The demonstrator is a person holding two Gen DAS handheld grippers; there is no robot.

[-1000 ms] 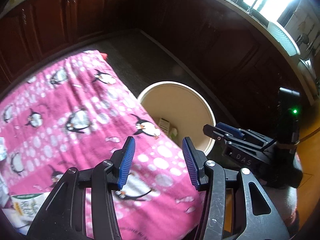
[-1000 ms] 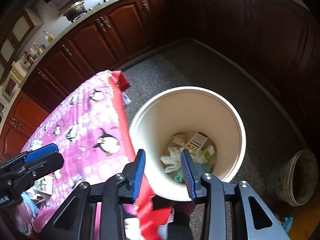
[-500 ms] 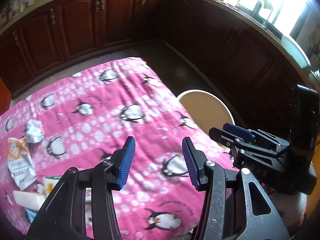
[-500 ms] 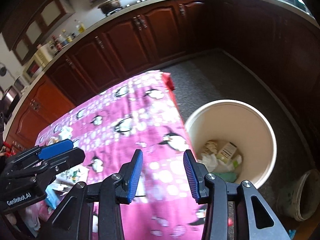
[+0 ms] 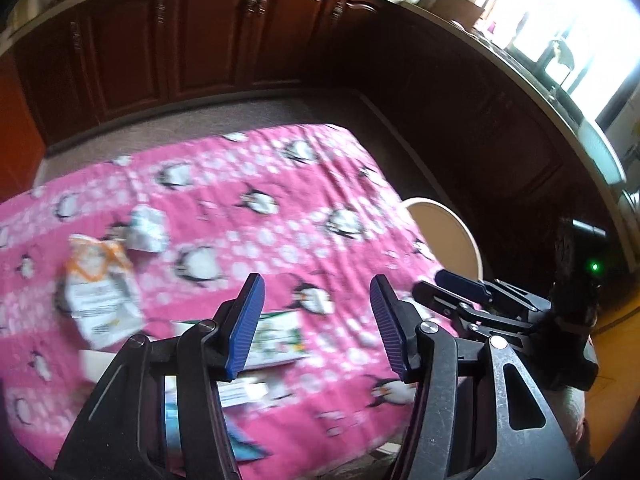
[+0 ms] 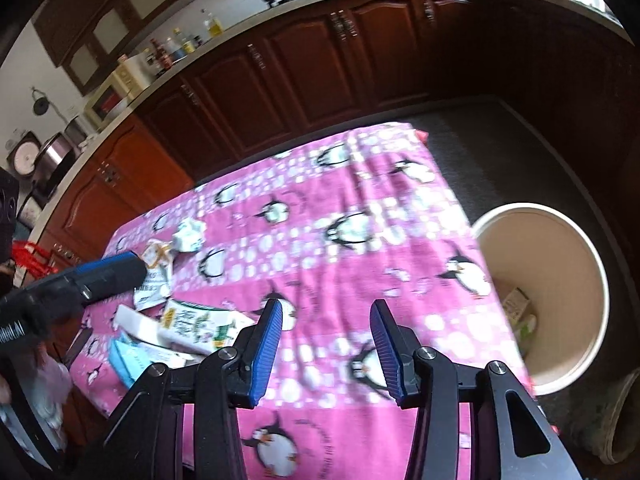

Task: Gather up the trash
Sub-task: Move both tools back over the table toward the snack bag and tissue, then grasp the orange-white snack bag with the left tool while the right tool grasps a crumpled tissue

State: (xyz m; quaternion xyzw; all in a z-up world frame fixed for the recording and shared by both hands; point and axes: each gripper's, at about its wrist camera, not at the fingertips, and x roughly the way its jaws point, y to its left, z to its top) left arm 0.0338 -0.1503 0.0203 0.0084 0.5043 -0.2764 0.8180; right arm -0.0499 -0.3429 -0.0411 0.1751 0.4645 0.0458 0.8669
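Trash lies on the left part of a table with a pink penguin cloth point(image 5: 280, 184): a crumpled white paper point(image 5: 147, 229), an orange-and-white wrapper point(image 5: 98, 292), a green-printed carton point(image 5: 278, 334) and other packets. My left gripper point(image 5: 316, 320) is open and empty above the carton. My right gripper point(image 6: 326, 346) is open and empty above the cloth point(image 6: 340, 216). A cream bin point(image 6: 560, 248) stands on the floor at the table's right edge, with trash inside. The same litter shows in the right wrist view: paper point(image 6: 189, 236), carton point(image 6: 200, 322).
Dark wooden cabinets point(image 6: 312, 60) line the far wall under a counter with pots and bottles. Dark floor point(image 6: 500, 148) lies beyond the table. A second grubby pail point(image 6: 624, 420) sits on the floor to the right of the bin.
Both grippers have swung left, away from the bin and over the table. The trash pile has come into view under the left gripper. Both stay open and empty.
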